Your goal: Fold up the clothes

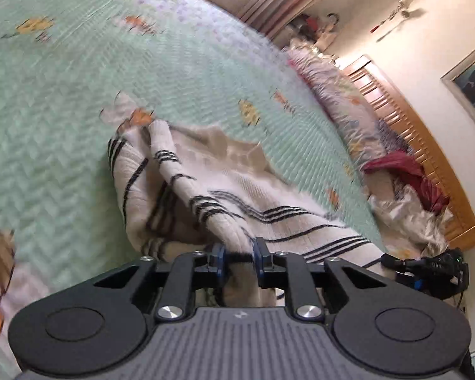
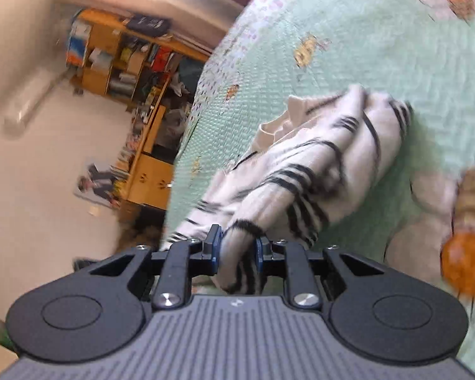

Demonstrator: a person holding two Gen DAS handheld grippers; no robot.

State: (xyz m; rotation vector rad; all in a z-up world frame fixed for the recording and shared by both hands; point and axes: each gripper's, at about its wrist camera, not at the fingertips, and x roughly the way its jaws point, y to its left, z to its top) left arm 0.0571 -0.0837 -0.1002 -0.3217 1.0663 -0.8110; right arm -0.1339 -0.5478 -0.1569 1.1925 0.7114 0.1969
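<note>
Sweater (image 1: 237, 183) drapes from both tools onto the bed (image 1: 63, 95); left tool (image 1: 241, 255) and right tool (image 2: 237, 247) each pinch a bunched end.

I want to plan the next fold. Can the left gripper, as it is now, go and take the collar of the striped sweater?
Probably not at once. The left gripper is shut on a fold of the striped sweater, so it must let go first. The collar lies uncovered on the green bedspread ahead of it.
</note>
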